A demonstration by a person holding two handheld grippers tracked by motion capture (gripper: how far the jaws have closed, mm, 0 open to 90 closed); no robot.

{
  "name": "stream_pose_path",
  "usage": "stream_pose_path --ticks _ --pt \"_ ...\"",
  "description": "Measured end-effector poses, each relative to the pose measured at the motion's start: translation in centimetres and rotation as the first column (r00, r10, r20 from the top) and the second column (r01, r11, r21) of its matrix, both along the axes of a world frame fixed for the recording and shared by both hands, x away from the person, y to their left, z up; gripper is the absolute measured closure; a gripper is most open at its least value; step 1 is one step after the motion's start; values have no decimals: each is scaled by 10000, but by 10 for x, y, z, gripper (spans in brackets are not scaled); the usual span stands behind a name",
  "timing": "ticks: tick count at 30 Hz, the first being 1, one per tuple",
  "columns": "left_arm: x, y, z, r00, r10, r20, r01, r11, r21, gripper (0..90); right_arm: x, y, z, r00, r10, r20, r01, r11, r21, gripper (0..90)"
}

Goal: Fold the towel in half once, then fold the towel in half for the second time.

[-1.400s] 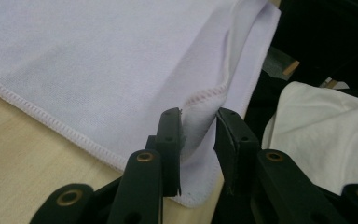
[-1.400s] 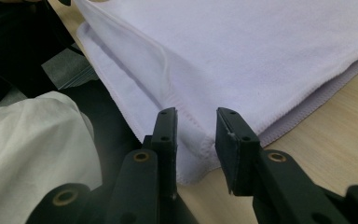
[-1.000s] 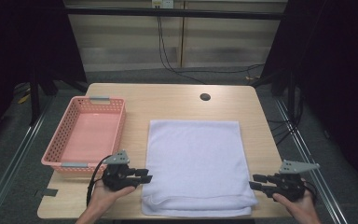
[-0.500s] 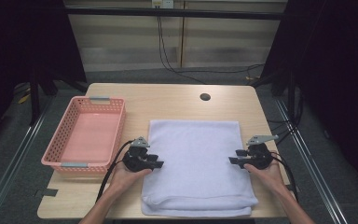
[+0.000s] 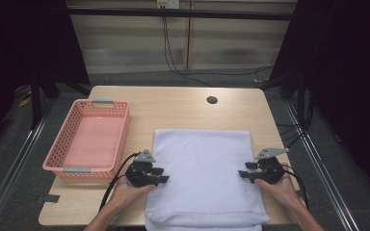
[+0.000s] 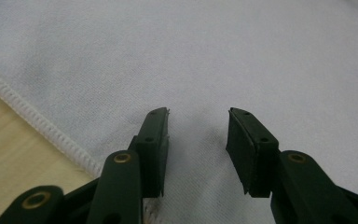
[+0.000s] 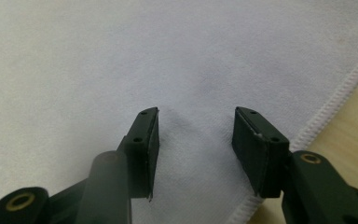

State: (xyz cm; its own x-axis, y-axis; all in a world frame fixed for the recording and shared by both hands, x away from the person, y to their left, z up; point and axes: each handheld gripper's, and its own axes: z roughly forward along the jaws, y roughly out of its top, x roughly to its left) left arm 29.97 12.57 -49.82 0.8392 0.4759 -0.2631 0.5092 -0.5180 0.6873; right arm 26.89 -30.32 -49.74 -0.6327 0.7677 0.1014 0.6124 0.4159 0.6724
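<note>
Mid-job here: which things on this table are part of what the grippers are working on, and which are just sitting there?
In the job:
white towel
left gripper, jaws apart over its left edge
right gripper, jaws apart over its right edge

Just lying about:
pink basket

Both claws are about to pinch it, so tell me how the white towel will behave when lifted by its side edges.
The white towel is probably floppy: it lies flat in soft folded layers, so its middle would likely sag. Its near end already droops over the table edge, so it may slide. The left claw and right claw stand open above its woven surface, which should grip well.
</note>
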Motion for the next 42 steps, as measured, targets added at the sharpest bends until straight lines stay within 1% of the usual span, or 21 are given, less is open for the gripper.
stream_pose_path --ticks 2,4,9,10,12,16,19,21,22,23,25,26,27,29,31,32,33,35,38,40,42 --pt "-4 -2 0 10000 5 -76 -5 10000 22 585 -6 -3 1 9999 127 -42 -128 9997 -189 540" --pt "-9 -6 1 9999 -150 41 149 9998 93 593 -10 -8 1 9998 215 -58 -215 9998 -16 540" --pt "-20 -6 2 9991 -366 -208 367 9993 28 592 -23 -11 2 9997 209 -159 -208 9998 76 538" --pt "-21 -5 2 9987 -388 -318 388 9992 8 592 -26 -11 2 9997 127 -211 -126 9999 54 538" --pt "-23 -3 2 9949 -328 -959 303 9992 -274 586 -31 -12 3 9993 256 -289 -253 9996 116 538" --pt "-35 -4 5 9954 -683 -677 693 9975 122 588 -40 -13 4 9976 363 -594 -340 9986 393 538" --pt "-39 -3 6 9963 -716 -469 720 9974 62 583 -45 -12 7 9972 411 -622 -400 9990 183 543" --pt "-33 -4 9 9980 -518 367 517 9987 26 578 -38 -14 14 9999 96 142 -100 9995 303 524" --pt "-33 -4 9 9980 -518 367 517 9987 26 572 -38 -14 14 9999 96 142 -100 9995 303 524" --pt "-24 -4 10 9980 -346 530 353 9993 -128 573 -20 -18 22 9969 -246 745 206 9983 536 543" --pt "-9 -6 12 9980 45 628 -34 9998 -184 572 -14 -19 23 9949 -470 896 427 9979 494 542" --pt "-2 -7 13 9968 208 768 -192 9996 -205 572 -5 -21 23 9929 -697 962 655 9968 467 543" --pt "13 -9 13 9962 434 752 -411 9986 -325 572 12 -24 22 9877 -1105 1102 1092 9939 179 531" --pt "23 -9 11 9963 662 543 -637 9969 -459 570 28 -29 21 9826 -1453 1158 1453 9893 85 524" --pt "26 -9 10 9953 715 655 -694 9970 -348 567 35 -32 20 9791 -1645 1195 1640 9864 141 506" --pt "30 -9 9 9944 765 734 -744 9968 -301 567 48 -36 17 9783 -1772 1070 1769 9842 121 493" --pt "38 -7 5 9921 1105 586 -1077 9929 -497 567 54 -37 15 9773 -1830 1070 1827 9831 133 486" --pt "43 -8 4 9919 1164 500 -1153 9930 -236 560 65 -37 12 9787 -1842 910 1831 9829 202 466" --pt "49 -4 8 9893 1331 605 -1310 9907 -371 545 79 -31 5 9849 -1611 632 1606 9869 134 437" --pt "52 -2 9 9861 1539 621 -1497 9865 -669 537 84 -27 1 9844 -1676 531 1687 9855 -160 430" --pt "57 -1 8 9856 1583 589 -1550 9863 -566 526 89 -27 -2 9864 -1584 430 1589 9873 -80 436"
